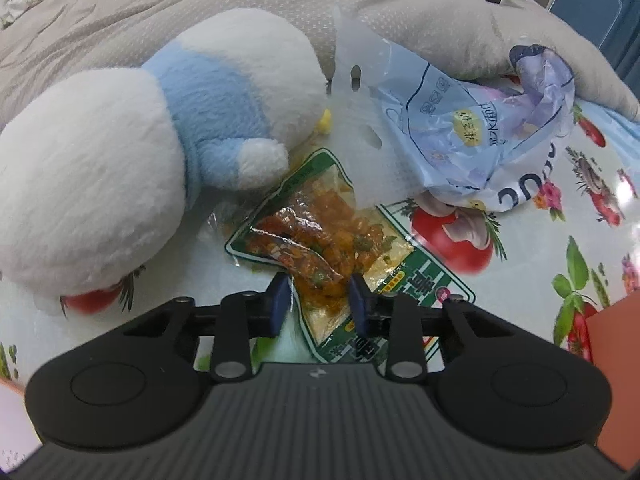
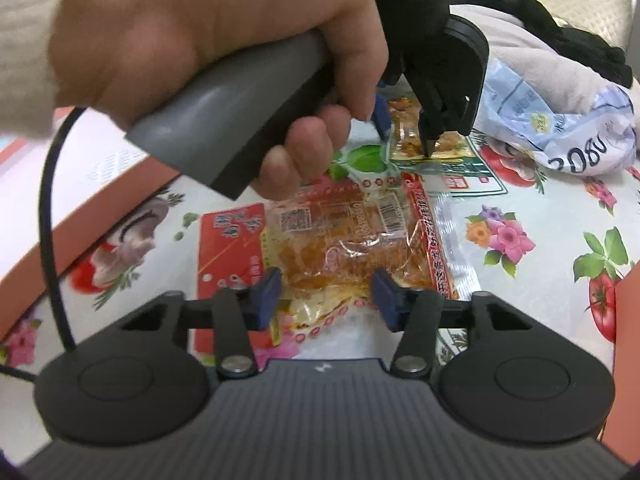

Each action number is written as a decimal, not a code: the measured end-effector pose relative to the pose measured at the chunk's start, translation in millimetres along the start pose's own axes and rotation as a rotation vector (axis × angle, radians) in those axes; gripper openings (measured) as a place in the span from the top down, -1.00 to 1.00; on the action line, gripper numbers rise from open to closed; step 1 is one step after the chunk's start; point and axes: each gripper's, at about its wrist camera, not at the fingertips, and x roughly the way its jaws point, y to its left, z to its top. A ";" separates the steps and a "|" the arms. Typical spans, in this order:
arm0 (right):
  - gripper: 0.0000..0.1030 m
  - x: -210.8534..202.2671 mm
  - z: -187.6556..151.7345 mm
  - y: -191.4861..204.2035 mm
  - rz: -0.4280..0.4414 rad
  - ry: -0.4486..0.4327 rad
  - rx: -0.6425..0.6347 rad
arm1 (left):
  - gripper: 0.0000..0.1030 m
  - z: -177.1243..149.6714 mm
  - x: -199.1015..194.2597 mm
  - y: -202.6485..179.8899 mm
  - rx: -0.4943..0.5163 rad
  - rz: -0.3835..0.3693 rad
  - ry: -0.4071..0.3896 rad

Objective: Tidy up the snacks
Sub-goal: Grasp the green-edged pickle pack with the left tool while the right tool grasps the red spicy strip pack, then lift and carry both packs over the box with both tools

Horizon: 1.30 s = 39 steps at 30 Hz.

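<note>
Green snack packet (image 1: 344,276): near end hidden under the left gripper (image 1: 318,300) body, far corner covered by the pale blue bag (image 1: 472,136). Contact between its fingers (image 1: 278,300) and the packet can't be confirmed. Blue bag print too warped to read; its far side is tucked under the grey blanket (image 1: 460,32). Plush toy (image 1: 132,152) cut off at left edge, face not visible. In the right wrist view, the hand (image 2: 208,36) is blurred and blocks most of the scene; red snack packet (image 2: 328,248) lower edge hidden behind the right gripper (image 2: 326,296). Orange box (image 2: 628,320) cropped at the edge.
</note>
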 end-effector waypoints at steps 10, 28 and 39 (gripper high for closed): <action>0.65 -45.3 -34.4 19.2 -0.010 0.010 0.012 | 0.44 -44.1 -50.7 25.3 -0.029 -0.037 0.036; 0.69 -168.1 -97.3 32.4 -0.040 0.032 0.129 | 0.55 -209.4 -178.8 47.8 -0.161 -0.088 -0.010; 0.69 -205.7 -108.6 46.5 -0.038 0.018 0.119 | 0.59 -307.4 -234.6 33.2 -0.217 0.001 -0.120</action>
